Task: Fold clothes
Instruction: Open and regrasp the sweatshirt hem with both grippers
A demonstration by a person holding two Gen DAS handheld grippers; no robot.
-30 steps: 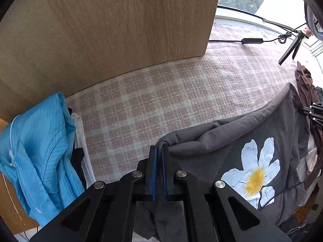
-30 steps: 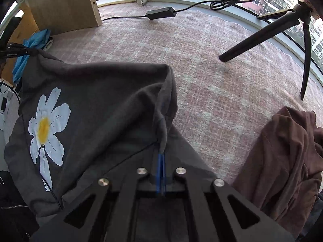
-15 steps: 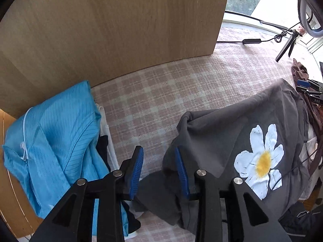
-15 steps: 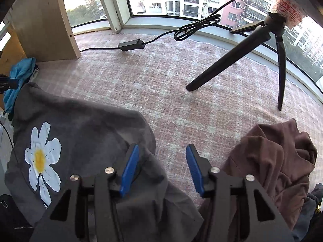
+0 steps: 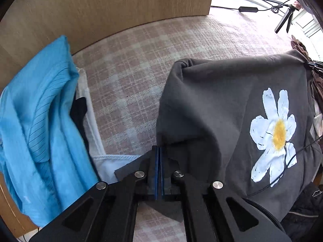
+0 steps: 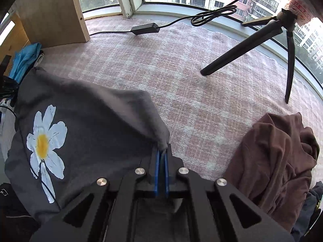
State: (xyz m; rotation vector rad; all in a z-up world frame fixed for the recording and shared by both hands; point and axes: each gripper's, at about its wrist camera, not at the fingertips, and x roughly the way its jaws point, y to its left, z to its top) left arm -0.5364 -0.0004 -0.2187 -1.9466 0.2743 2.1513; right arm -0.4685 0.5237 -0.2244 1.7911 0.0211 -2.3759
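On the pink plaid blanket (image 6: 181, 84), the grey flower shirt (image 5: 232, 104) lies between your two tools. Left hand-held gripper (image 5: 158, 151) and right hand-held gripper (image 6: 161, 153) each pinch a shirt edge; keep both pinches firm and level so the fold lands square.

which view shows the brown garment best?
Right wrist view: the brown garment lies crumpled in a heap on the plaid cover, nearly whole. The left wrist view catches only a sliver at its right edge, past the grey flower shirt.
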